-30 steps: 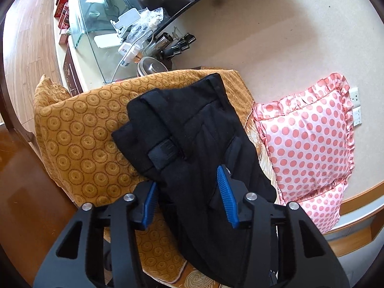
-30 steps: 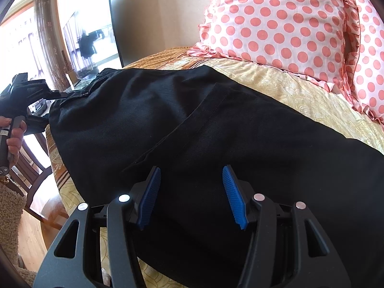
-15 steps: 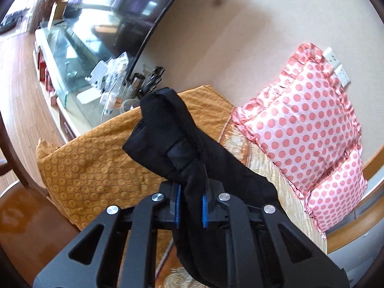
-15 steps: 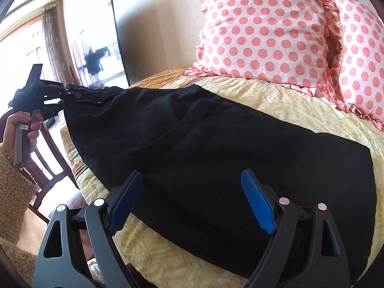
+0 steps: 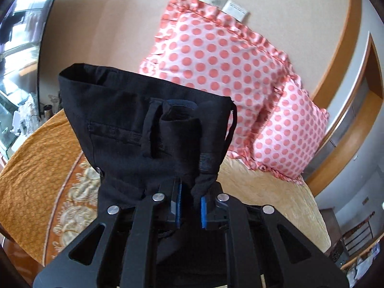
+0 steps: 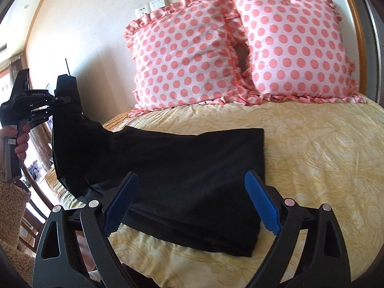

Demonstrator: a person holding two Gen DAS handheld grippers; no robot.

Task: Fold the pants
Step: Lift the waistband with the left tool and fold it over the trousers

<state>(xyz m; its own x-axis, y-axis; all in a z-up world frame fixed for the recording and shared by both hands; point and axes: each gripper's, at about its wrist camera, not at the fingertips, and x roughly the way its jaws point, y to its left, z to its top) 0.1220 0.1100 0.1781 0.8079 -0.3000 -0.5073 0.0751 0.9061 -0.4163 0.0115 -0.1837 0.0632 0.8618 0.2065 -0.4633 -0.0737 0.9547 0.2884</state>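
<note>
Black pants (image 6: 187, 170) lie folded lengthwise on a yellow bedspread (image 6: 312, 158). My left gripper (image 5: 189, 206) is shut on the waistband end of the pants (image 5: 148, 124) and holds it lifted upright above the bed. In the right wrist view the left gripper (image 6: 31, 105) shows at the far left, with the waist end hanging from it. My right gripper (image 6: 192, 206) is open and empty, hovering above the near edge of the leg part, apart from the cloth.
Two pink polka-dot pillows (image 6: 182, 55) (image 6: 295, 40) lean on the wall at the head of the bed. An orange patterned cover (image 5: 38, 168) lies at the bed's left side. A chair (image 6: 31, 187) stands left of the bed. Wall sockets (image 5: 225, 3) are above the pillows.
My left gripper shut on the waistband and lifted it up off the bed. My right gripper drew back from the pants and opened wider.
</note>
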